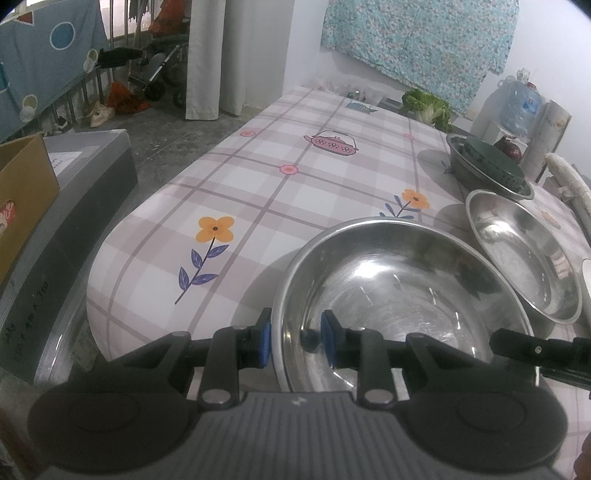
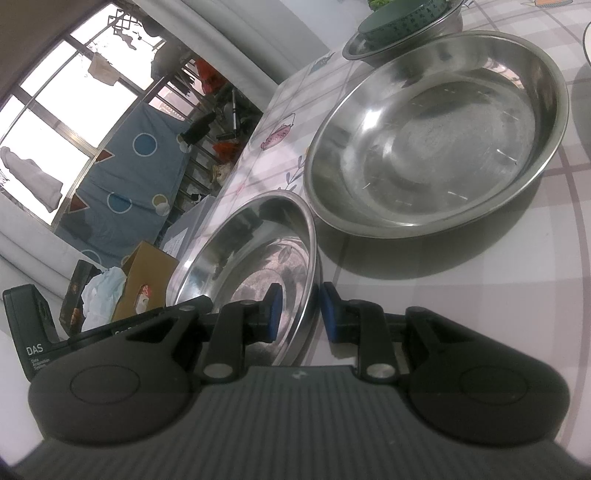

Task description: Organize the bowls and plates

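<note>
A steel bowl (image 1: 402,295) sits near the table's front edge. My left gripper (image 1: 295,341) straddles its near left rim, one pad outside and one inside, with a gap to the rim. My right gripper (image 2: 299,314) straddles the same bowl's (image 2: 255,258) opposite rim, also with a gap. A second steel bowl (image 1: 524,251) (image 2: 436,136) sits just behind. Farther back a third steel bowl (image 1: 476,170) holds a dark green bowl (image 1: 495,158) (image 2: 402,18).
The checked floral tablecloth (image 1: 295,184) covers the table. A white dish edge (image 1: 586,280) shows at the right. Cabbage (image 1: 428,105) and a water jug (image 1: 521,103) stand at the far end. Boxes (image 1: 22,199) stand left of the table.
</note>
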`<action>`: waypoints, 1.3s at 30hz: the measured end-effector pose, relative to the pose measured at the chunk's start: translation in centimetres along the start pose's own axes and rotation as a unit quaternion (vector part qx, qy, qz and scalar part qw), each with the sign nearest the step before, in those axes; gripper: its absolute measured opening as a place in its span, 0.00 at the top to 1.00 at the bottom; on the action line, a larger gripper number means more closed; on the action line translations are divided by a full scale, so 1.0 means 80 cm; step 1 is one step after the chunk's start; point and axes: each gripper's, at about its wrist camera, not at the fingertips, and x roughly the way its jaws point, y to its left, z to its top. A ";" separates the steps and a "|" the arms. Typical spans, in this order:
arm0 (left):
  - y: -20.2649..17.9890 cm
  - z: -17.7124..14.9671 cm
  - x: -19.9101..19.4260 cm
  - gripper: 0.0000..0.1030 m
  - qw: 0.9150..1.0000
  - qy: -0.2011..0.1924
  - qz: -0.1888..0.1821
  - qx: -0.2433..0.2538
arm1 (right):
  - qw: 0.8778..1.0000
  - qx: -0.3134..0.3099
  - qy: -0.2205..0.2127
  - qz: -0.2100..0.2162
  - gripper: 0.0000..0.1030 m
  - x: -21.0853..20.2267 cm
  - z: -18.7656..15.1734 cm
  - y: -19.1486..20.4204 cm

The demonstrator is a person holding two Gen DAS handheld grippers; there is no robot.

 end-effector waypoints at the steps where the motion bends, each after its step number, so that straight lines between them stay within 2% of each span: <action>1: 0.000 0.000 0.000 0.73 1.000 0.000 0.000 0.000 | 1.000 -0.001 0.000 0.000 0.79 0.000 0.000 0.000; 21: 0.000 -0.001 0.000 0.73 1.000 0.000 0.000 0.000 | 1.000 -0.002 -0.001 -0.001 0.79 0.001 0.002 0.001; 39: 0.001 -0.002 -0.001 0.72 1.000 0.001 -0.002 -0.001 | 0.999 -0.048 0.005 -0.024 0.77 0.013 0.018 0.020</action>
